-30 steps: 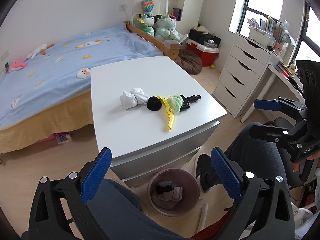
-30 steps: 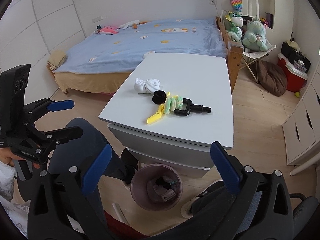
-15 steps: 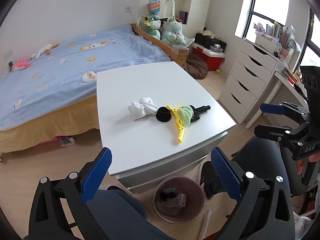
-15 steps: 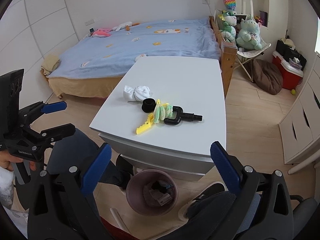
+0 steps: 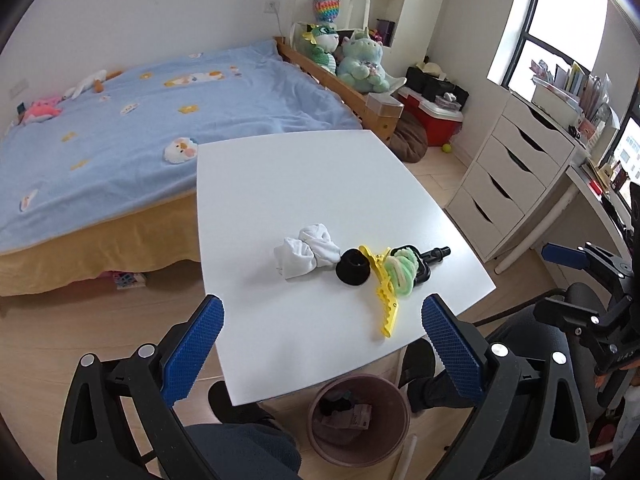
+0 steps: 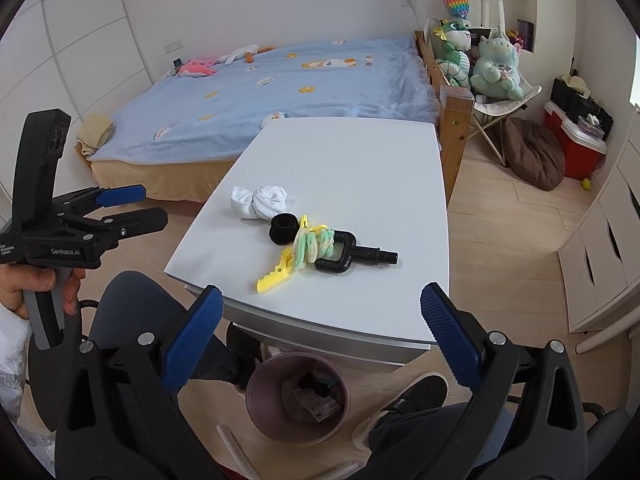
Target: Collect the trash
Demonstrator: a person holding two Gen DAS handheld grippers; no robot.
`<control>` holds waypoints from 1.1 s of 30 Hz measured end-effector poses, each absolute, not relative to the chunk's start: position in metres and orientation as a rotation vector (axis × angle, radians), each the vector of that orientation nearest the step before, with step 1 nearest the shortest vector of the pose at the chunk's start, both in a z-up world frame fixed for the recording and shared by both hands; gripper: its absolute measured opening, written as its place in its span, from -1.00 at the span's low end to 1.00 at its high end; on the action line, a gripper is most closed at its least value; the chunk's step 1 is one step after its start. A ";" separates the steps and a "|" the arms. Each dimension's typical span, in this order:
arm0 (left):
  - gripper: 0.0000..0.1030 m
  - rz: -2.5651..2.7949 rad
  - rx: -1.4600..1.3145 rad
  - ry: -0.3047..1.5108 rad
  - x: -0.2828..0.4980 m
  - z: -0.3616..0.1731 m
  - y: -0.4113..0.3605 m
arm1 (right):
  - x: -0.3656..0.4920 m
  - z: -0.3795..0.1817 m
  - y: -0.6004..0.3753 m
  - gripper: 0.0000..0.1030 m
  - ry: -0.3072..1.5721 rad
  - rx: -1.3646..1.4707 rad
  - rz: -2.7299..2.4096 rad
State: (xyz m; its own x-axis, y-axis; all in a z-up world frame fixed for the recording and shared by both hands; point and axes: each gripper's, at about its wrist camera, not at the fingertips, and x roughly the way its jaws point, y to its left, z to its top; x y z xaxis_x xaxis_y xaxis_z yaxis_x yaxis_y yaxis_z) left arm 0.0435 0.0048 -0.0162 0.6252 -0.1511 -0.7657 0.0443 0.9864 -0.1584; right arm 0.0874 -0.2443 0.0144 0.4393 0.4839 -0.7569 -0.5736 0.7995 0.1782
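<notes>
1. We see the white table [image 5: 304,184] with a short row of items near its front edge, well apart from the bed [image 6: 280,92] behind it.
2. Below that front edge, on the floor, stands the round waste bin [image 6: 256,400]; it holds some dark scraps and a piece of printed paper or packaging.
3. We hold the left gripper [image 5: 320,344] and the right gripper [image 6: 320,328] above the table's near edge, both spread wide and grasping nothing.
4. The black pipe-like piece [image 6: 352,256] lies flat, its straight end pointing right in the right wrist view.
5. The yellow clip [image 5: 382,300] points towards us, with the green fluffy band [image 5: 400,274] on it.
6. The white cloth [image 5: 306,252] and black cap [image 5: 352,268] lie just left.
</notes>
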 end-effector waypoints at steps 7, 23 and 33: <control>0.85 -0.111 -0.120 0.952 0.075 -0.032 0.010 | 0.089 0.009 -0.246 0.89 0.916 -0.104 0.656; 0.85 -0.179 0.012 1.088 0.139 -0.073 0.007 | 0.092 0.002 -0.254 0.89 0.935 -0.090 0.639; 0.47 -0.250 0.022 1.136 0.151 -0.091 0.006 | 0.093 -0.001 -0.257 0.89 0.947 -0.085 0.636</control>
State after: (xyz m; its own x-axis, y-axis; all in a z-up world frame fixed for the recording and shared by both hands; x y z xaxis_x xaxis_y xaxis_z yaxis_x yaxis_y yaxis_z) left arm 0.1514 0.0059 -0.0912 0.3967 -0.1857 -0.8990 0.2084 0.9720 -0.1088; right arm 0.0929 -0.2566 -0.0014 0.4171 0.4699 -0.7779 -0.5422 0.8156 0.2020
